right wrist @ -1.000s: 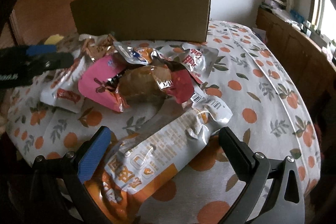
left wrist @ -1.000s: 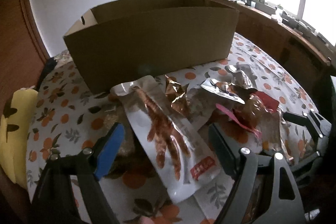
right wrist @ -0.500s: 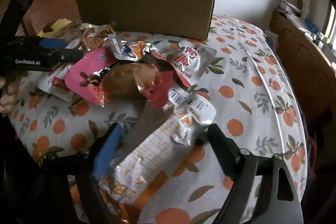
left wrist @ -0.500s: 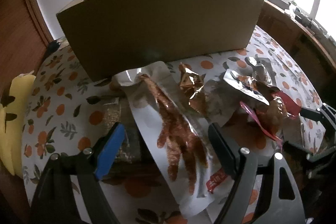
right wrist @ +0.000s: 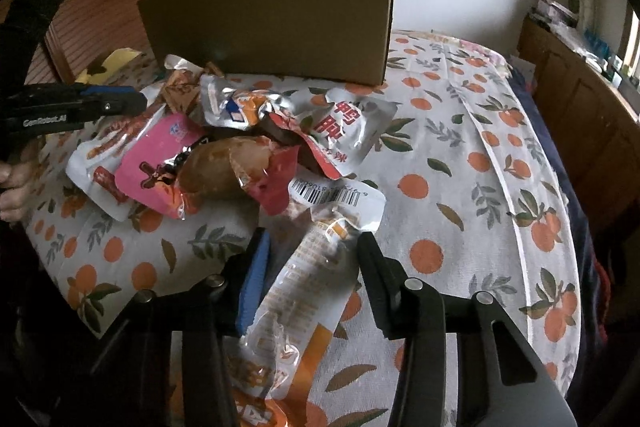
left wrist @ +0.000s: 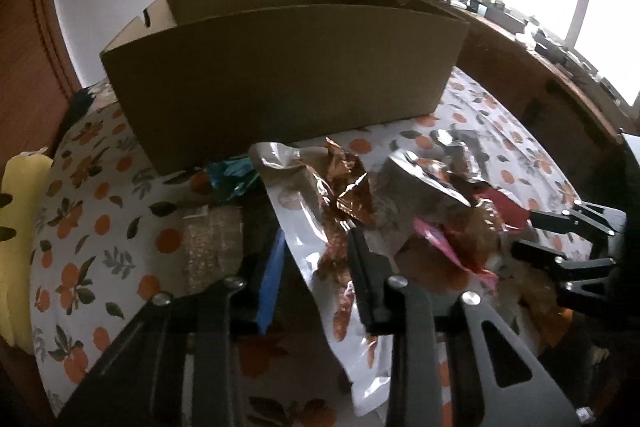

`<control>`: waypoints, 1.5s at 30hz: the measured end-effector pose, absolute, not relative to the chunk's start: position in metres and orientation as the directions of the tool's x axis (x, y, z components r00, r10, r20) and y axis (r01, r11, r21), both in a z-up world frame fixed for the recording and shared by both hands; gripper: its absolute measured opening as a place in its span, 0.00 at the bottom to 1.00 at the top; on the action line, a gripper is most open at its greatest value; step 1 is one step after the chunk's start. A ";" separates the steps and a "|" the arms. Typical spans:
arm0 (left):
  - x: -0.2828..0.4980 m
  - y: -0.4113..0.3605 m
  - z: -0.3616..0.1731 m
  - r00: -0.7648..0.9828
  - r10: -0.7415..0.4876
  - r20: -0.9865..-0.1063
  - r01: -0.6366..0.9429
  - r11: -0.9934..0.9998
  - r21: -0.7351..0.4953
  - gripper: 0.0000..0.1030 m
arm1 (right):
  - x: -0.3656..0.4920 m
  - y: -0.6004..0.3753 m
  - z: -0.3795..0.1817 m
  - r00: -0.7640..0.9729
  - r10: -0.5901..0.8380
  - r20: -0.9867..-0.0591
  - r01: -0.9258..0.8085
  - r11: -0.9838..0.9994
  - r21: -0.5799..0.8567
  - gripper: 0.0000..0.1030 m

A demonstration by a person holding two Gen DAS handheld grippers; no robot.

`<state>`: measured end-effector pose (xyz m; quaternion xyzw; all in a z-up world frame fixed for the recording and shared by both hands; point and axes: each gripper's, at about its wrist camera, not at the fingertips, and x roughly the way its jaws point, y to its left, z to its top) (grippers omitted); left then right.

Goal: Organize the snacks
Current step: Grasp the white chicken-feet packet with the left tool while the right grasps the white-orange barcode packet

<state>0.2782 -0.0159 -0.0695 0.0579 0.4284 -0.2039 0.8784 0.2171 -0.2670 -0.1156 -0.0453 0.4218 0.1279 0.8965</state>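
Note:
A brown cardboard box stands open-topped behind a heap of snack packets on the orange-print cloth. My left gripper has its jaws closing, the pads squeezing a long white chicken-foot packet between them. My right gripper is also closing, pinching an orange-and-white packet at the near edge of the heap. The left gripper shows at the left of the right wrist view, over the chicken-foot packet. The right gripper shows at the right of the left wrist view.
The heap holds a pink packet, a brown bun in clear wrap, a silver packet with red characters and a teal packet. A yellow cushion lies left. A wooden cabinet runs under the window. A person's hand shows at the left edge.
Both pairs of jaws went from wide open to narrow, pinching the packets between them. The chicken-foot packet and the orange-and-white packet are now scrunched. The right gripper shifted slightly towards the heap.

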 end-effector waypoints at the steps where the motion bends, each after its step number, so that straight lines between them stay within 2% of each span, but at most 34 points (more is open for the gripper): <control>1: 0.277 -0.018 -0.068 0.551 -0.311 -0.774 0.412 0.908 -0.072 0.28 | 0.217 -0.268 -0.116 0.612 0.190 -0.768 -0.268 0.963 0.025 0.44; 4: 0.277 -0.023 -0.066 0.539 -0.327 -0.776 0.420 0.903 -0.089 0.28 | 0.218 -0.267 -0.117 0.613 0.188 -0.767 -0.272 0.962 0.019 0.44; 7: 0.278 -0.023 -0.066 0.561 -0.310 -0.767 0.405 0.911 -0.072 0.06 | 0.217 -0.266 -0.116 0.613 0.189 -0.767 -0.273 0.962 0.019 0.44; 9: 0.278 -0.022 -0.066 0.547 -0.323 -0.773 0.415 0.906 -0.084 0.02 | 0.217 -0.266 -0.116 0.611 0.193 -0.768 -0.272 0.962 0.025 0.44; 11: 0.276 -0.021 -0.065 0.546 -0.330 -0.770 0.425 0.901 -0.086 0.00 | 0.218 -0.268 -0.116 0.604 0.204 -0.770 -0.270 0.962 0.043 0.44; 15: 0.271 -0.019 -0.059 0.537 -0.372 -0.757 0.433 0.892 -0.131 0.00 | 0.219 -0.275 -0.112 0.600 0.228 -0.767 -0.265 0.961 0.079 0.38; 19: 0.271 -0.021 -0.053 0.536 -0.395 -0.746 0.422 0.891 -0.168 0.00 | 0.218 -0.273 -0.112 0.600 0.220 -0.769 -0.268 0.961 0.067 0.37; 24: 0.278 -0.031 -0.050 0.524 -0.400 -0.752 0.394 0.897 -0.203 0.07 | 0.219 -0.272 -0.113 0.598 0.220 -0.771 -0.265 0.962 0.070 0.37; 32: 0.286 -0.051 -0.059 0.488 -0.339 -0.804 0.371 0.915 -0.160 0.34 | 0.219 -0.272 -0.114 0.602 0.227 -0.766 -0.268 0.961 0.074 0.37; 35: 0.291 -0.053 -0.071 0.450 -0.304 -0.840 0.339 0.928 -0.155 0.34 | 0.219 -0.272 -0.115 0.604 0.229 -0.763 -0.268 0.960 0.077 0.37; 38: 0.291 -0.060 -0.083 0.454 -0.240 -0.858 0.339 0.937 -0.083 0.34 | 0.219 -0.273 -0.115 0.604 0.235 -0.761 -0.270 0.959 0.082 0.37; 45: 0.292 -0.074 -0.087 0.487 -0.177 -0.855 0.339 0.941 -0.001 0.34 | 0.219 -0.274 -0.115 0.606 0.242 -0.758 -0.275 0.958 0.086 0.37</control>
